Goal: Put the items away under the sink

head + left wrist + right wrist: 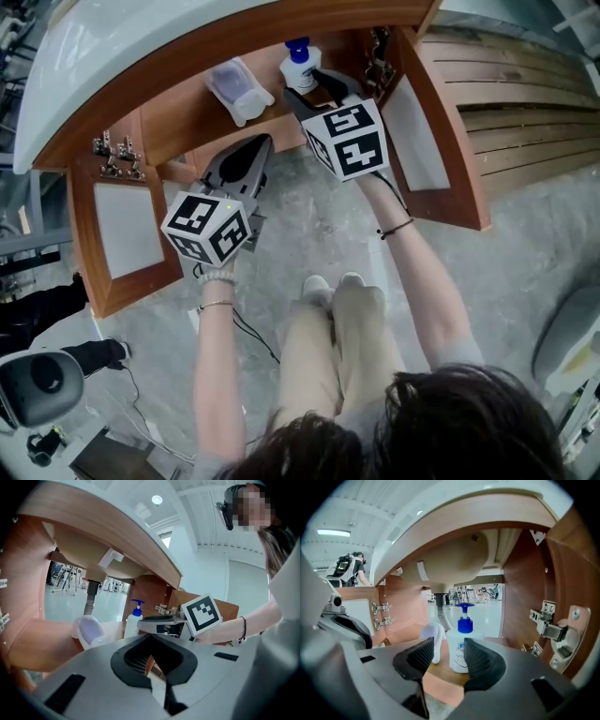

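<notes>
Arms both reach toward 12 o'clock into the open under-sink cabinet [187, 122]; the person is crouched, knees at the centre of the head view. Right forearm is straight, with a black band [398, 228] on the wrist, and the right gripper [307, 91] is furthest in. Left gripper [261, 145] hangs at 7 o'clock of it, near the cabinet's front edge, pointing toward 1 o'clock.

Writing: the pump soap bottle [461, 641], white with a blue pump, carries a blue-and-red label. Only "99" reads; the rest is cut off by a jaw.

Jaws: the right pair is moderately apart with nothing between the pads. The bottle stands upright on the cabinet floor just beyond the tips, framed in the gap; contact cannot be told. The left pair is drawn nearly together, a sliver of gap, holding nothing.

Translucent refill pouch [239, 89] sits on the same floor at 9 o'clock of the bottle, near the drain pipe [440, 609].
</notes>
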`<state>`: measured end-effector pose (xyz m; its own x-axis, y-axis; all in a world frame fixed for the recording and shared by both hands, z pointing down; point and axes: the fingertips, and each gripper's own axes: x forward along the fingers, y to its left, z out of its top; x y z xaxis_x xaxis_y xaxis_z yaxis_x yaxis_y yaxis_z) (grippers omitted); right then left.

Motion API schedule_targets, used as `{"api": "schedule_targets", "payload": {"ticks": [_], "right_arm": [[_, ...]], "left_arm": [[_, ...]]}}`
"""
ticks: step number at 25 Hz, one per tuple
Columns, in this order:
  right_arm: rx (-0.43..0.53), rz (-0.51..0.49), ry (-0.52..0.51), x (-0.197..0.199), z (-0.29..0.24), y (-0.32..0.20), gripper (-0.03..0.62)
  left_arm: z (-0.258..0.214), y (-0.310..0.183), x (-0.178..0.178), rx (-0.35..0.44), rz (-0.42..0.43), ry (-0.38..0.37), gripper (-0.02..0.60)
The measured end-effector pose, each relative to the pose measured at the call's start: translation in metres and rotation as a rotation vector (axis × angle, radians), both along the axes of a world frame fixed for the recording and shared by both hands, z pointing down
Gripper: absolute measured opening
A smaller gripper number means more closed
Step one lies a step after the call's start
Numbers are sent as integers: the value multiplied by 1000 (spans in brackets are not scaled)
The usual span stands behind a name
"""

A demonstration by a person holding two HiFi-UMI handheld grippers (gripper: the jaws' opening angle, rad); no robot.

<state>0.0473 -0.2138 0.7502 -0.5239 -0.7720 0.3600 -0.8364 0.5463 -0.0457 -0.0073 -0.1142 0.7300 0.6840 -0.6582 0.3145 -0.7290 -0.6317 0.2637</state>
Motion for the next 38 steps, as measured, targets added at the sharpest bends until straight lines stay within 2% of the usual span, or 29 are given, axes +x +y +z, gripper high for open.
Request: {"api": "schedule_targets", "payload": {"ticks": [4, 15, 25, 30, 38], "right_arm": [[-13, -3, 21, 1, -13, 11, 152], [-34, -18, 37, -1, -53, 38, 44], [-43, -56, 20, -9, -107, 62, 15], [-69, -72, -32, -15, -141, 82, 15], [-79, -93, -62, -10, -190, 102, 15]], "left_arm": [[-14, 7, 4, -16, 7, 6, -3], [-51, 25, 9, -56, 1, 26, -3], [-97, 35, 7, -67, -12, 33, -3], [-124, 47, 8, -86, -28, 57, -3], [-162, 58, 14, -104, -62, 96, -3]]}}
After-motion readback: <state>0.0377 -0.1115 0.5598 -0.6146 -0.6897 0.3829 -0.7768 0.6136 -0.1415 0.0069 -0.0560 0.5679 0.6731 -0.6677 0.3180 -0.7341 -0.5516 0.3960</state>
